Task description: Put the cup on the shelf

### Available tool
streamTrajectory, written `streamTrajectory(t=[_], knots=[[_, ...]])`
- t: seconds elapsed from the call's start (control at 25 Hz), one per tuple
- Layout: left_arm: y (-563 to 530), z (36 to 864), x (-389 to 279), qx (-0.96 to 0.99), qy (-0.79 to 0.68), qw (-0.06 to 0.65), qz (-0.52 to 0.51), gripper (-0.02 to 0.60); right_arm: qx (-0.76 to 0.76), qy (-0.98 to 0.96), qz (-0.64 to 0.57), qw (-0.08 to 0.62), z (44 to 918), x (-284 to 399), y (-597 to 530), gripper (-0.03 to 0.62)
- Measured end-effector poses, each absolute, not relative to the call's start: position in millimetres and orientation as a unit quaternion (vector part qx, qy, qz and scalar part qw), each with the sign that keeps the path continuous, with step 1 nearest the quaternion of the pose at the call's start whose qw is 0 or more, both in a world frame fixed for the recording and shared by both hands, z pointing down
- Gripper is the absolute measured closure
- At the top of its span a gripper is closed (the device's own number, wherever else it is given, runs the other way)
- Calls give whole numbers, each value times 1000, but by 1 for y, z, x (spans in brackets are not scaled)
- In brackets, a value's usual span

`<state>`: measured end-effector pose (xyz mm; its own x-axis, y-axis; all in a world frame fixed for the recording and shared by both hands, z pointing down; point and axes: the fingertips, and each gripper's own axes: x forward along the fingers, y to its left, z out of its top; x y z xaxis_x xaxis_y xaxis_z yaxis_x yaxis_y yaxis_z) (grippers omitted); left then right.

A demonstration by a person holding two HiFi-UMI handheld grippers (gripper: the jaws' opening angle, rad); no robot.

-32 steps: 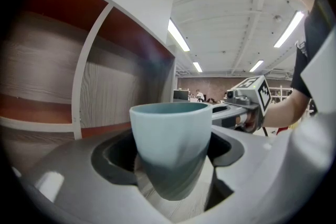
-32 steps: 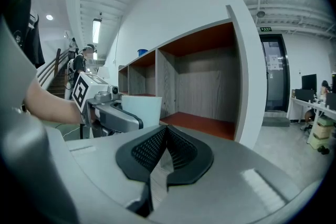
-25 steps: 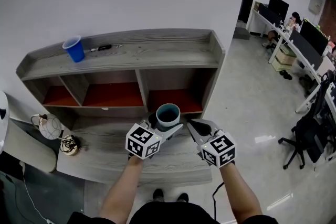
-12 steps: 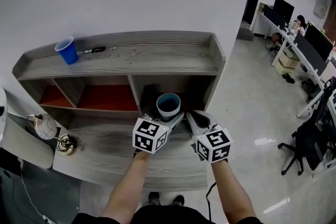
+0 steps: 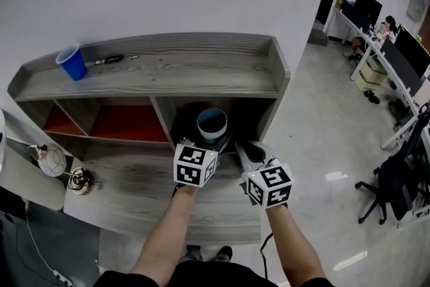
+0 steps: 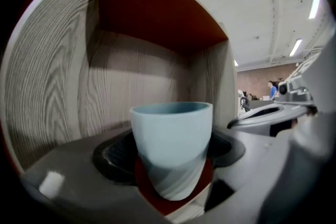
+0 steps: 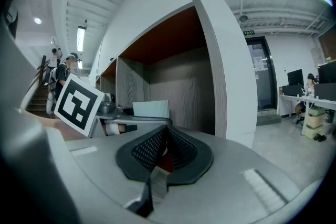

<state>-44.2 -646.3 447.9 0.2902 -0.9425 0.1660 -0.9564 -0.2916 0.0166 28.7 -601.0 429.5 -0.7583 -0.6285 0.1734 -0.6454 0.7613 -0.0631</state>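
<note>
A light blue cup stands upright between the jaws of my left gripper, which is shut on its lower part. It hangs at the mouth of the shelf's right-hand compartment, just under the top board. In the left gripper view the cup fills the middle, with the compartment's wood back wall and red ceiling behind it. My right gripper sits just right of the cup, its jaws together with nothing in them. From the right gripper view, the cup shows to the left beyond the closed pads.
On the shelf's top board, a blue plastic cup stands at the far left with a pen beside it. A round lamp and a coiled cable lie left of the lower board. Office desks and a chair stand at right.
Both grippers have moved forward toward the shelf, carrying the light blue cup from in front of the unit up to the mouth of the right compartment.
</note>
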Motion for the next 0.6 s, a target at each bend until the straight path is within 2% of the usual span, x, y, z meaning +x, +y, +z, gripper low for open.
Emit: streamTrajectory(t=[0.6], knots=[[-666,453,-44,791,-606,40,76,206,325,-941,61,70,436,28,-603,582]])
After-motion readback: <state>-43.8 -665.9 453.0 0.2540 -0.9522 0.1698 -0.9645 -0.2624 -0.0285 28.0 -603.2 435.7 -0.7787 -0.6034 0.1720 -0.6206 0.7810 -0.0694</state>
